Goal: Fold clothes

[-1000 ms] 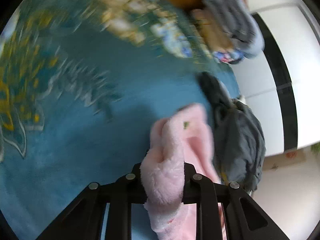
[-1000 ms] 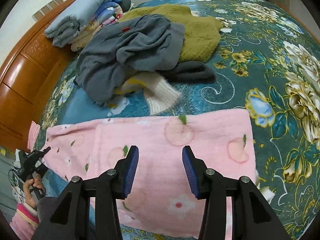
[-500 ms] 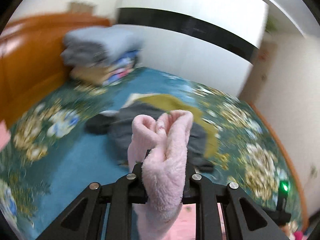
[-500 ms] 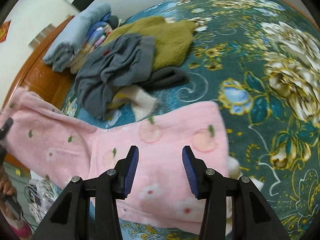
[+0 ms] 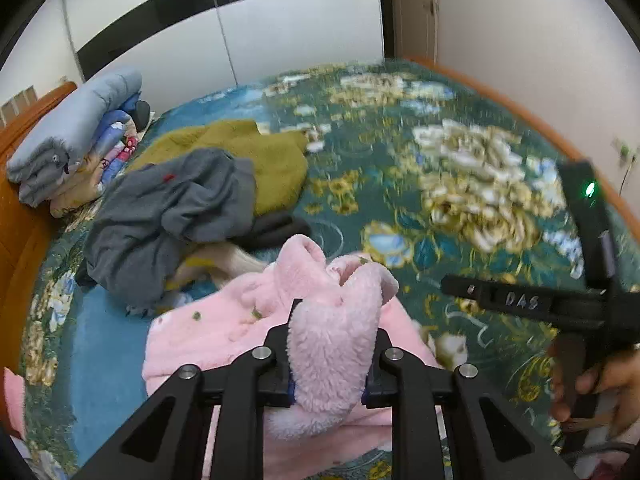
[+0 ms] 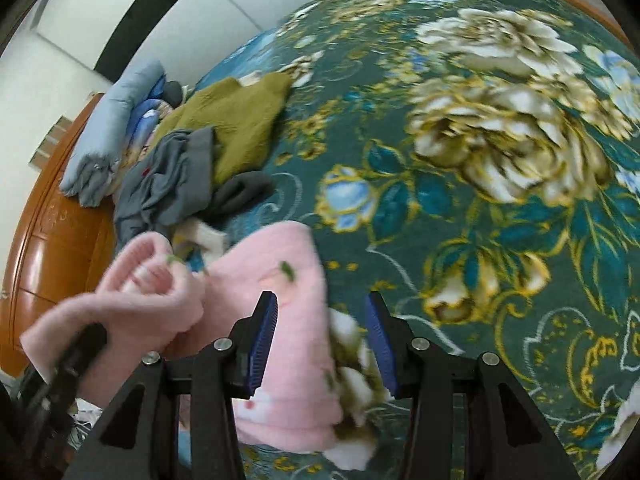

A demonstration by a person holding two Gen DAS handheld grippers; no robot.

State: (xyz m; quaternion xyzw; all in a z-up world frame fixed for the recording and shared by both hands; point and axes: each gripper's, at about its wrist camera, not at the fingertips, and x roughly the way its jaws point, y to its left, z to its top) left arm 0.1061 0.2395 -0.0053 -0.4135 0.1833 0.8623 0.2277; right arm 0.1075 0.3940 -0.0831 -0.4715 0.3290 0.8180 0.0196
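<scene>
1. One pink fleece garment (image 5: 240, 332) lies on the floral bedspread (image 5: 460, 184); a bunched fold of it is raised.
2. Left gripper (image 5: 330, 364): jaws clamped on that bunched fold.
3. Right gripper (image 6: 322, 344): jaws apart, nothing between them; the garment's edge lies below.
4. Loose pile behind: one grey garment (image 5: 172, 216), one olive sweater (image 5: 264, 160).
5. One stack of folded bedding (image 5: 76, 136) at the headboard.
6. The right gripper's body reads "DAS".

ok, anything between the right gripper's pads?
Right wrist view: nothing gripped. The right gripper stands open above the pink fleece garment's edge and the floral bedspread.
</scene>
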